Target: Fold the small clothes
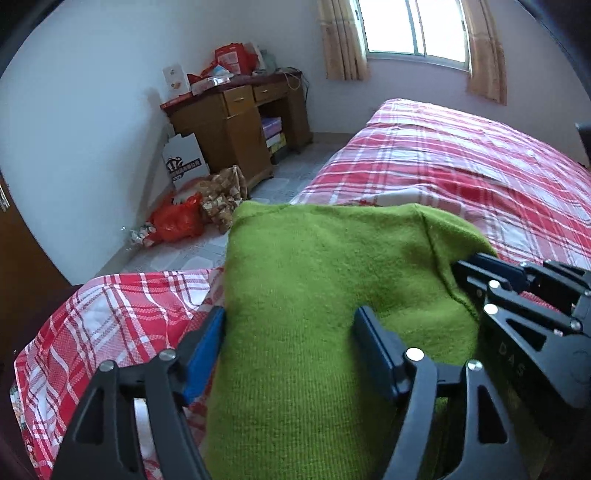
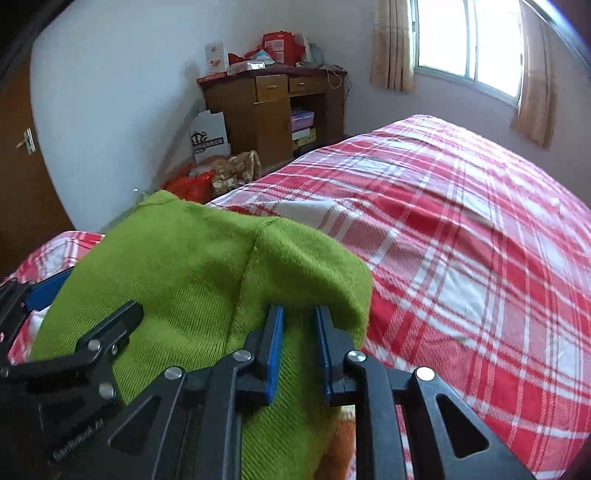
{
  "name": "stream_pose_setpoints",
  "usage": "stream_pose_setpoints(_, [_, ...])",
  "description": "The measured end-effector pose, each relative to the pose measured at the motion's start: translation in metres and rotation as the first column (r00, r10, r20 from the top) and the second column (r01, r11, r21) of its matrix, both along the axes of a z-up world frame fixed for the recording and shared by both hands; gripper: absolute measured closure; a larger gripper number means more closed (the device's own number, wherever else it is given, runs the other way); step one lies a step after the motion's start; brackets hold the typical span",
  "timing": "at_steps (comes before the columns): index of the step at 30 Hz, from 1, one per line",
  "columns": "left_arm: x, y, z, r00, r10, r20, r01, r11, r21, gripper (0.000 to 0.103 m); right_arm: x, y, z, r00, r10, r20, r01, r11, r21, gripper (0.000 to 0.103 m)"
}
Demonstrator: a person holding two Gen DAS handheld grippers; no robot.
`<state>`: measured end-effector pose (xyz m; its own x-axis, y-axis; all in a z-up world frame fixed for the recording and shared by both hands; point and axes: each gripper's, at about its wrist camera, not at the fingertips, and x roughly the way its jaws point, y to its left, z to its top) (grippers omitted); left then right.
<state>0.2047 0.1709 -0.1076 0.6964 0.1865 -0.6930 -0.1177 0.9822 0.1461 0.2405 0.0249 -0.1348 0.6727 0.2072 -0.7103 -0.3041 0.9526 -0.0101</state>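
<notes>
**Green knit held at one side, the other side let go**

The right gripper (image 2: 299,332) has its blue pads drawn close together with a fold of the green knit garment (image 2: 177,266) between them; the cloth bunches over the fingertips and hangs down past them, so this reads as a pinch on the garment's right edge. The left gripper (image 1: 290,343) stands with its jaws spread wide. Its left pad lies at the garment's edge and its right pad rests on top of the cloth, but neither presses in, so it holds nothing. In the left wrist view the right gripper (image 1: 476,269) shows at the far right of the green cloth, close beside the left one.

The garment (image 1: 314,277) lies on the near corner of the bed, on the red and white plaid bedspread (image 1: 461,173), and seems already doubled into a thick, narrow pile, though the close fisheye view hides its lower end and I cannot tell how many layers there are. Further off, a wooden desk (image 1: 236,122) with clutter on top stands against the wall, with bags (image 1: 177,221) on the floor beside it, under a curtained window (image 1: 413,26).

My judgement is that a fold is in progress: one side is gripped for carrying over while the other hand is free. The next move calls for the left gripper to take a fresh hold on the near or left edge, so both hands can lift evenly and lay the cloth flat without dragging the layers beneath out of line.
</notes>
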Motion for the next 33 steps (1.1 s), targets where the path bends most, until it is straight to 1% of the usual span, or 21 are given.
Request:
stream_pose_setpoints(3, [-0.005, 0.0, 0.004, 1.0, -0.007, -0.01, 0.007, 1.0, -0.005, 0.029, -0.001, 0.001, 0.005, 1.0, 0.024, 0.003, -0.023, 0.999, -0.033, 0.085])
stream_pose_setpoints(4, [-0.014, 0.002, 0.009, 1.0, -0.016, -0.007, 0.016, 1.0, -0.015, 0.029, -0.01, -0.001, 0.015, 0.999, 0.032, 0.014, -0.031, 0.998, -0.048, 0.084])
stream_pose_setpoints(5, [-0.019, 0.003, 0.014, 1.0, -0.025, 0.001, 0.025, 0.999, -0.027, 0.029, -0.019, -0.003, 0.023, 0.999, 0.025, 0.03, -0.024, 0.999, -0.045, 0.084])
stream_pose_setpoints(7, [-0.033, 0.005, 0.02, 1.0, -0.019, 0.005, 0.019, 0.999, -0.037, 0.023, -0.048, -0.016, 0.046, 0.995, -0.017, 0.096, 0.016, 1.0, 0.015, 0.082])
stream_pose_setpoints(8, [-0.039, 0.006, 0.022, 1.0, -0.009, 0.007, 0.009, 0.999, -0.038, 0.022, -0.057, -0.021, 0.051, 0.994, -0.032, 0.107, 0.028, 0.999, 0.04, 0.069])
stream_pose_setpoints(9, [-0.05, 0.007, 0.026, 1.0, -0.001, 0.014, 0.001, 0.999, -0.044, 0.022, -0.073, -0.028, 0.059, 0.992, -0.061, 0.111, 0.052, 0.995, 0.086, 0.057])
stream_pose_setpoints(10, [-0.057, 0.006, 0.028, 1.0, -0.004, 0.019, 0.005, 0.999, -0.044, 0.022, -0.086, -0.032, 0.063, 0.991, -0.073, 0.114, 0.059, 0.991, 0.119, 0.031])
stream_pose_setpoints(11, [-0.063, 0.005, 0.03, 1.0, -0.007, 0.021, 0.008, 0.999, -0.039, 0.022, -0.099, -0.034, 0.065, 0.989, -0.075, 0.125, 0.058, 0.988, 0.142, 0.022])
stream_pose_setpoints(13, [-0.077, 0.002, 0.033, 1.0, -0.004, 0.024, 0.005, 1.0, -0.021, 0.022, -0.123, -0.033, 0.069, 0.987, -0.079, 0.143, 0.059, 0.988, 0.143, 0.022])
stream_pose_setpoints(15, [-0.091, 0.0, 0.037, 1.0, -0.008, 0.03, 0.009, 1.0, -0.021, 0.022, -0.141, -0.032, 0.068, 0.985, -0.089, 0.147, 0.068, 0.988, 0.139, 0.022])
stream_pose_setpoints(17, [-0.106, -0.002, 0.038, 0.999, -0.011, 0.03, 0.012, 1.0, -0.019, 0.019, -0.158, -0.033, 0.066, 0.988, -0.098, 0.123, 0.079, 0.986, 0.148, 0.022])
stream_pose_setpoints(19, [-0.121, -0.005, 0.037, 0.999, -0.003, 0.037, 0.003, 1.0, -0.008, 0.012, -0.169, -0.035, 0.063, 0.989, -0.107, 0.107, 0.088, 0.982, 0.165, 0.022])
stream_pose_setpoints(22, [-0.142, -0.009, 0.032, 0.999, -0.002, 0.04, 0.001, 1.0, 0.011, 0.012, -0.188, -0.042, 0.059, 0.986, -0.135, 0.095, 0.116, 0.976, 0.183, 0.022])
stream_pose_setpoints(25, [-0.15, -0.008, 0.027, 1.0, 0.0, 0.013, 0.0, 1.0, -0.009, 0.012, -0.198, -0.047, 0.054, 0.986, -0.149, 0.075, 0.134, 0.976, 0.172, 0.022])
stream_pose_setpoints(27, [-0.155, -0.009, 0.026, 1.0, 0.005, 0.006, -0.005, 1.0, -0.01, 0.012, -0.206, -0.05, 0.052, 0.985, -0.158, 0.07, 0.145, 0.975, 0.166, 0.022])
stream_pose_setpoints(33, [-0.166, -0.017, 0.026, 1.0, -0.018, 0.004, 0.018, 0.999, 0.027, 0.012, -0.224, -0.055, 0.044, 0.983, -0.179, 0.05, 0.171, 0.977, 0.128, 0.022])
